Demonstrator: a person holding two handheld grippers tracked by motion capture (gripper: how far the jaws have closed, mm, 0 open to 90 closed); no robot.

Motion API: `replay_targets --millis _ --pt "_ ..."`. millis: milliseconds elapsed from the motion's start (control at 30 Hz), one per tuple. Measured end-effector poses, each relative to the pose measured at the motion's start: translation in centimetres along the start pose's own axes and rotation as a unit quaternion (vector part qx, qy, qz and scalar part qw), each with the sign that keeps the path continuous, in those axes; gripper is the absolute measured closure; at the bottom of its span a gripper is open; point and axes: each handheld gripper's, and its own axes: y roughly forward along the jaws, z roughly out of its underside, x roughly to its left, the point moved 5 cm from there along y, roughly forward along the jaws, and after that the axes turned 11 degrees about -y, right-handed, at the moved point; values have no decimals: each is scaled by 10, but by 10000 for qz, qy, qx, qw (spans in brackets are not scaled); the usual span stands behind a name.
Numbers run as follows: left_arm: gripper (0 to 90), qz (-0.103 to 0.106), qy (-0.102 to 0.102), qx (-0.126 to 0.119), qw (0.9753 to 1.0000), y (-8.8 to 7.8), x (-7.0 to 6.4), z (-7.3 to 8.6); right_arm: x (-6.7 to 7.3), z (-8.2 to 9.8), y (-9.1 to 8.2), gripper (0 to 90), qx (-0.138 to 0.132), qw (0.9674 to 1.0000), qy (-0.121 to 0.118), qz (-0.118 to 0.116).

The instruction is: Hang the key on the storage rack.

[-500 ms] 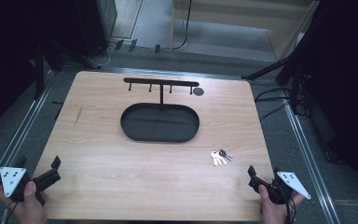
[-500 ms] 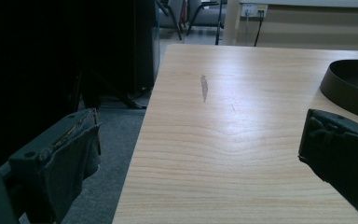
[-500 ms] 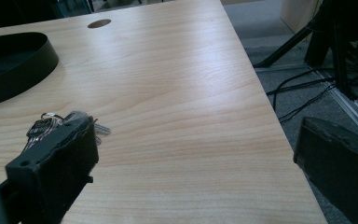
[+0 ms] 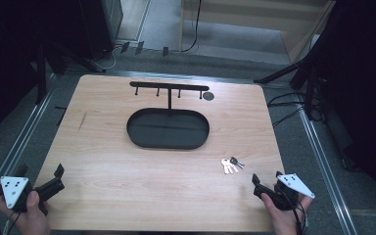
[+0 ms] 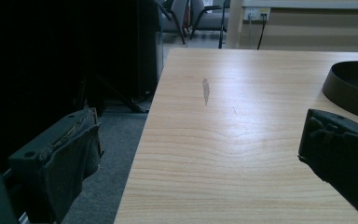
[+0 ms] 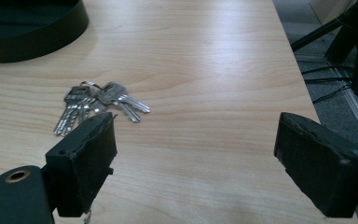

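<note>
A bunch of silver keys [image 4: 229,165] lies on the wooden table [image 4: 103,161], right of centre toward the near edge. In the right gripper view the keys [image 6: 93,105] lie flat just beyond my left jaw. My right gripper [image 4: 267,177] is held low at the table's near right corner, open, with nothing between its jaws [image 6: 198,130]. A black oval tray [image 4: 137,134] sits mid-table, and a post rises from it to a bar with several pegs [image 4: 169,86]. My left gripper [image 4: 40,171] rests at the near left corner, open and empty [image 5: 200,126], straddling the table's left edge.
A small grey round disc [image 4: 208,95] is set in the table near the bar's right end. Metal rails [image 4: 318,161] run along both sides of the table. Dark stands and cables [image 4: 293,103] crowd the floor on the right. The tray's rim [image 5: 349,88] shows ahead of the left gripper.
My right gripper has shifted a little to the left, closer to the keys. The left gripper, the keys and the tray have stayed put.
</note>
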Motion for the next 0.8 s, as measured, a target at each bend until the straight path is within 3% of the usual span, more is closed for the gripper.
replay_targets --millis 67,233,367,500,700,800 --pt "0 3 -13 4 10000 0 0 0 3 -8 1 133 163 9998 -132 52" --pt "0 -3 16 26 10000 0 -1 0 12 -31 5 133 478 9985 -240 -71" --pt "0 -3 5 37 10000 1 0 0 18 -47 15 132 939 9947 -360 -221" --pt "0 7 -25 40 10000 1 0 0 23 -61 26 143 1384 9886 -477 -340" --pt "0 15 -16 72 10000 1 1 0 32 -72 45 160 2124 9728 -726 -577" --pt "0 24 -34 80 10000 1 1 0 35 -77 55 187 2306 9665 -913 -662"
